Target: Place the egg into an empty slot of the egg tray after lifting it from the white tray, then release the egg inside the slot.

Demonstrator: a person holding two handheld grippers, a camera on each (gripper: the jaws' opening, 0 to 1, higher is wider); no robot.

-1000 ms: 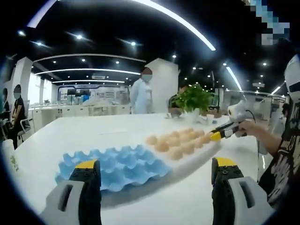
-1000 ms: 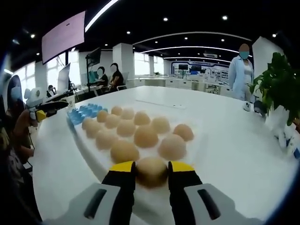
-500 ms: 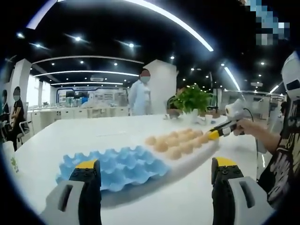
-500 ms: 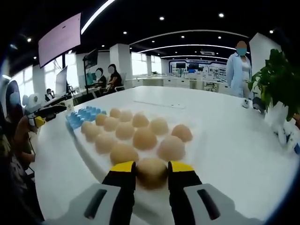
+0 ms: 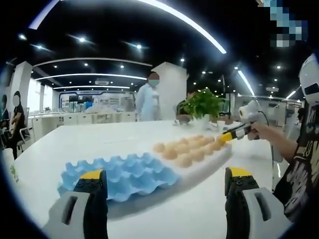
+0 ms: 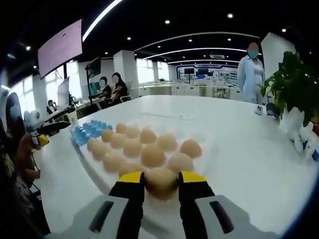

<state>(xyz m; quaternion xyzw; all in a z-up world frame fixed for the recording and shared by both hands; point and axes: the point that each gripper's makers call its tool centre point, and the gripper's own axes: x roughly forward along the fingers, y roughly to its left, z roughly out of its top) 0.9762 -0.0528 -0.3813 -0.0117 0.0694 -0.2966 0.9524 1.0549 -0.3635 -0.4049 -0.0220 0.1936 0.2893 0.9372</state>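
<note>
Now the right gripper (image 6: 161, 184) pinches an egg (image 6: 161, 180) between its yellow-tipped jaws, apparently lifted just clear of the white tray (image 6: 209, 149), though the fisheye makes the gap hard to judge. To carry this step well, the squeeze should stay gentle and even while the egg rises straight above the neighbouring eggs (image 6: 153, 155), so none gets nudged; then it should travel over the rows toward the blue egg tray (image 6: 87, 130), which lies at the far end of the white tray, touching or just beside it. Every slot seen in the left gripper view looks vacant, so the nearest one would do.

Beyond the jaws, the other eggs sit in rows, well short of the blue tray. Meanwhile the left gripper (image 5: 165, 181) hangs spread wide with nothing between its jaws, facing the blue egg tray (image 5: 124, 174) on the white table (image 5: 75, 144).
</note>
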